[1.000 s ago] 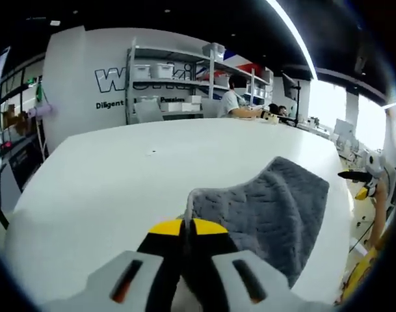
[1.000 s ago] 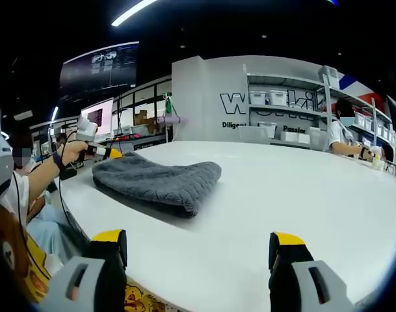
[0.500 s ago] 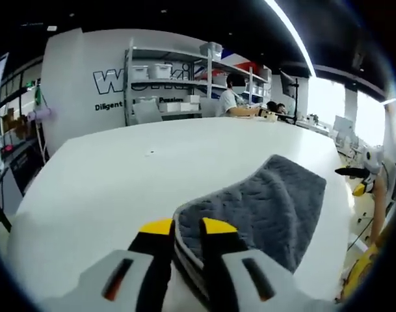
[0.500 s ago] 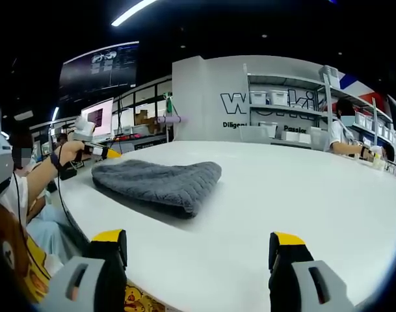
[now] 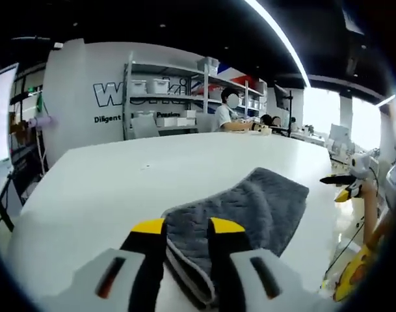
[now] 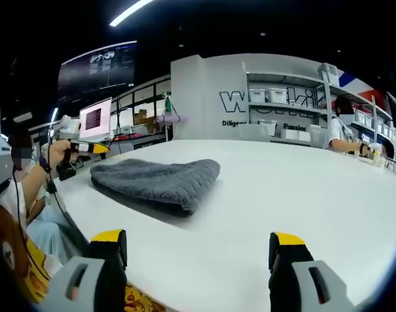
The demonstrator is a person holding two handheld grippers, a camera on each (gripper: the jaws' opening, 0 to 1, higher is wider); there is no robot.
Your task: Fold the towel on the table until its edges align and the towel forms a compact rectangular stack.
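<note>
A grey textured towel lies folded in a rumpled heap on the white table. My left gripper stands open, its yellow-tipped jaws apart with the towel's near corner showing between them. In the right gripper view the same towel rests near the table's left edge, and the left gripper, held by a hand, hovers just off its far end. My right gripper is wide open above bare table, well short of the towel. The right gripper appears past the table's right edge in the left gripper view.
Shelves with white bins stand against a lettered wall beyond the table. A person sits at a far desk. Monitors and desks line the left side of the right gripper view. A person's arm is at the table's left edge.
The left gripper's jaws, shut on the towel's corner a second ago, have opened and widened. The corner has dropped onto the heap. The right gripper has held still.
</note>
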